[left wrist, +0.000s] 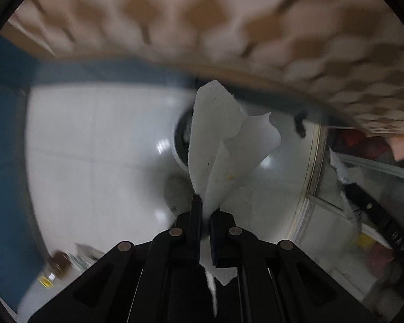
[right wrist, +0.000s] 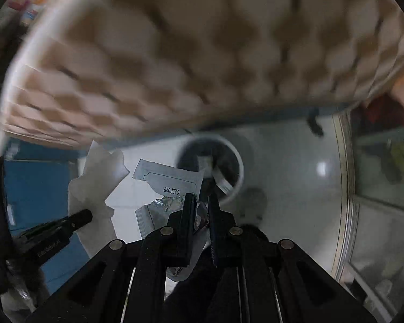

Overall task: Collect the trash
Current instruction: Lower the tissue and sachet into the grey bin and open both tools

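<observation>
My left gripper (left wrist: 206,207) is shut on a crumpled white paper tissue (left wrist: 223,145) and holds it in the air above the white tiled floor. In the right wrist view the same tissue (right wrist: 97,177) hangs at the left, with the left gripper's black finger (right wrist: 75,220) below it. My right gripper (right wrist: 202,202) is shut on a torn grey foil wrapper (right wrist: 169,180) printed with a code. A round white trash bin (right wrist: 210,167) with a dark inside stands on the floor just beyond the right gripper; in the left wrist view the bin (left wrist: 181,137) is mostly hidden behind the tissue.
A table with a beige-and-brown patterned cloth (left wrist: 202,13) overhangs the top of both views. A blue panel (left wrist: 5,134) stands at the left. A metal-framed glass door (right wrist: 377,188) and clutter (left wrist: 377,215) lie at the right. A small bottle (left wrist: 54,269) lies on the floor.
</observation>
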Motion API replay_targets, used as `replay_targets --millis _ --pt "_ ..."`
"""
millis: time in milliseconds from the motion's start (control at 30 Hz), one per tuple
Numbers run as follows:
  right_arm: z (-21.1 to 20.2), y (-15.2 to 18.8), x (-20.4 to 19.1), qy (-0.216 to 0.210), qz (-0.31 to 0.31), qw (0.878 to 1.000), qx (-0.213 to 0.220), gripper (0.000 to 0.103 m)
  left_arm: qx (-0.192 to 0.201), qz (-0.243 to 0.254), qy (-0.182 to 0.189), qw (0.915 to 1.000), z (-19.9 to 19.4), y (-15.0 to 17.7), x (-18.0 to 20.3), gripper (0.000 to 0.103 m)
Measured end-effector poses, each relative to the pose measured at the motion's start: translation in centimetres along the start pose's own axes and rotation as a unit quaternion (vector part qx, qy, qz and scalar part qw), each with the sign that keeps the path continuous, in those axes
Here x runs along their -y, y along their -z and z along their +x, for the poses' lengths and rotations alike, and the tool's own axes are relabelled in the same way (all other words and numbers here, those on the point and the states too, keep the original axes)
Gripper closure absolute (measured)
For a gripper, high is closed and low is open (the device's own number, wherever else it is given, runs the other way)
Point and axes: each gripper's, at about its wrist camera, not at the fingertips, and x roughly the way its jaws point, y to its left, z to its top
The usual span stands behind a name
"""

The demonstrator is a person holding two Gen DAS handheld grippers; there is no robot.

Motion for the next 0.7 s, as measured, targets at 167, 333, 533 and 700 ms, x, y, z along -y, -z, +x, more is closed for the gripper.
replay_targets --millis 167,333,533,700 --pt "13.9 0.2 4.0 0.012 0.025 0.999 -0.044 0.093 -0.056 -0.022 0.017 0.998 13.9 -4.4 -1.4 0.1" --pt "26.5 -0.7 7.2 0.011 0.053 0.996 -0.066 0.093 -0.09 -0.017 0.016 0.9956 24.1 -8.0 -1.6 0.099" --pt "34.5 -1.8 8.1 0.008 0.052 0.995 -0.083 0.092 -0.112 -0.019 0.028 0.9931 29.0 -8.9 -1.8 0.09" --pt "37.4 -2.0 8.5 0.006 0.062 0.993 -0.103 0.089 -0.082 -0.022 0.025 0.9961 27.2 -8.6 -3.6 0.004"
